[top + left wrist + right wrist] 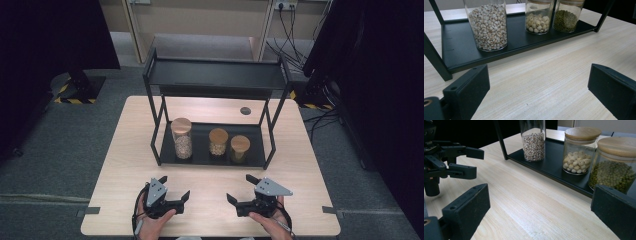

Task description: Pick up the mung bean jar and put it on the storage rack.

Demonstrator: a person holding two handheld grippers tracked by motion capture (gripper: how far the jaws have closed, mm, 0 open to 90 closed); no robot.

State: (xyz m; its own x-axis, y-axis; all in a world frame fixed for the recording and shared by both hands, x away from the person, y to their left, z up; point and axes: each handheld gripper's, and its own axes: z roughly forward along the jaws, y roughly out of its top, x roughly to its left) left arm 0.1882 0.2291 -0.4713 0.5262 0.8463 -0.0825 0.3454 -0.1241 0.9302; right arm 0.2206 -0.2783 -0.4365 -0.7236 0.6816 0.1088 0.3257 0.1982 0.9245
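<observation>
Three glass jars with wooden lids stand on the lower shelf of a black rack (200, 155). The tall jar (182, 138) (488, 25) (533, 141) holds small pale grains. A shorter jar (218, 142) (538, 17) (579, 151) holds round white seeds. The third jar (239, 148) (567, 15) (615, 165) holds green beans. My left gripper (176, 188) (537, 91) rests open near the table's front edge, left of centre. My right gripper (242, 189) (540, 213) is open beside it, nothing between its jaws. The left gripper (471, 162) also appears at the left of the right gripper view.
The rack's upper shelf (215, 75) is bare. The wooden table (130, 150) has a round cable hole (245, 110) behind the rack. Black curtains and stands flank the table; cables (290, 35) run across the floor at the back right.
</observation>
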